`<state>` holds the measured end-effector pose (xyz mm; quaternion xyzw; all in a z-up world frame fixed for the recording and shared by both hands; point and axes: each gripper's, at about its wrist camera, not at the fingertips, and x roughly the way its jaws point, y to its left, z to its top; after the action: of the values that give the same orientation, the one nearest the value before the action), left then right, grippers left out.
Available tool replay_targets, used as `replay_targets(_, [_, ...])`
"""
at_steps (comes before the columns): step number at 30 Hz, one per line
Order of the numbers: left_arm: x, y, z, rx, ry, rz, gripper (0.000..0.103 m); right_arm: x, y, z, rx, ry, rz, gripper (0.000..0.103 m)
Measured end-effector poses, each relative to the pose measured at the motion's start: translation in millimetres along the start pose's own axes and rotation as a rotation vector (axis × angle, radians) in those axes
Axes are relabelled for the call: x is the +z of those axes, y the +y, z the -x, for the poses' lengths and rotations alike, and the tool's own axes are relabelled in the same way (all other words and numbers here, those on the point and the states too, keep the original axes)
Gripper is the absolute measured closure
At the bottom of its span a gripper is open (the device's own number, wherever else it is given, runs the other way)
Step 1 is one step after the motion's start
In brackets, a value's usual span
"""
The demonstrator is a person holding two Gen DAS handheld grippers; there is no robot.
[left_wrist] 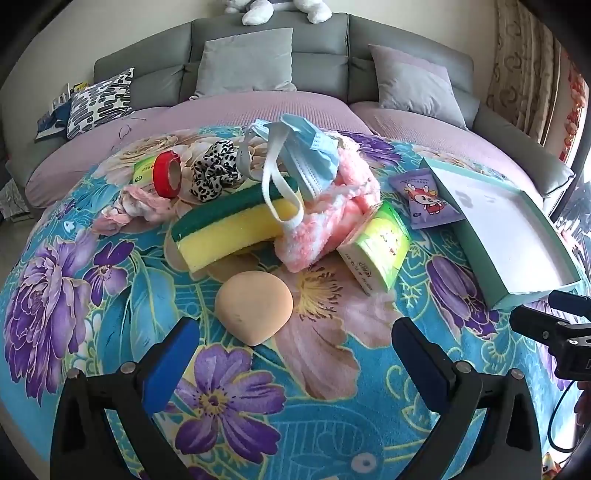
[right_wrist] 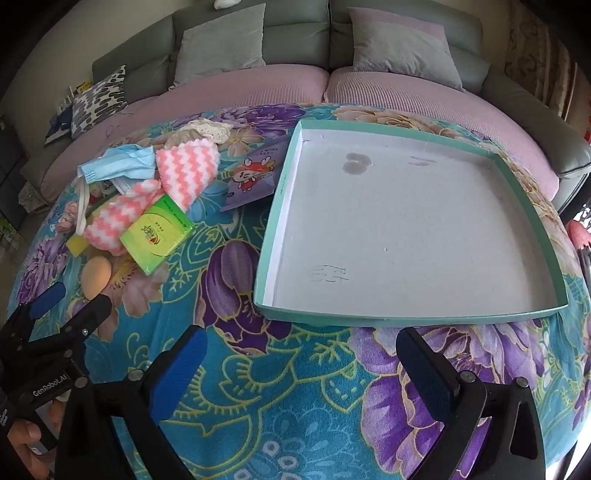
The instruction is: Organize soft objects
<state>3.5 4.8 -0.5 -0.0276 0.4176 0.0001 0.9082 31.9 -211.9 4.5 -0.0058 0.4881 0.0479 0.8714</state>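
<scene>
- Blue-padded jaws of the left gripper [left_wrist: 295, 354] stand spread wide with nothing between them, hovering over the flowered blue cloth [left_wrist: 332, 398] that covers the bench.
- Just ahead of those jaws lies a peach teardrop makeup sponge [left_wrist: 253, 307], apart from both pads.
- Beyond it sit a yellow and green scouring sponge [left_wrist: 229, 230], a pink and white fluffy cloth [left_wrist: 332, 221], and a blue face mask [left_wrist: 314, 158] whose white strap [left_wrist: 277, 184] drapes over the scouring sponge.
- A green tissue pack [left_wrist: 380, 245] leans against the fluffy cloth; a leopard-print scrunchie [left_wrist: 216, 170] and a red tape roll [left_wrist: 168, 173] lie at the pile's far left.
- A purple cartoon sachet [left_wrist: 428, 197] rests just beside the tray.
- The right gripper [right_wrist: 299, 363] also has its blue-padded jaws spread wide and empty, poised near the front edge of the teal-rimmed white cardboard tray [right_wrist: 406, 317].
- The tray holds none of the soft items.
- A grey sofa [right_wrist: 295, 33] stands behind the bench.
</scene>
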Motion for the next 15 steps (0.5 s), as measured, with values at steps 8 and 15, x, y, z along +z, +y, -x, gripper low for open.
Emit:
replay_targets(8, [0.1, -0.9, -0.1, 0.002, 0.002, -0.002, 0.000, 1.2, -1.4, 1.4, -0.004, 0.000, -0.006, 0.000])
replay_targets(15, [0.2, -0.1, 0.9, 0.003, 0.001, 0.001, 0.000, 1.9, -3.9, 4.0, -0.007, -0.001, -0.010, 0.000])
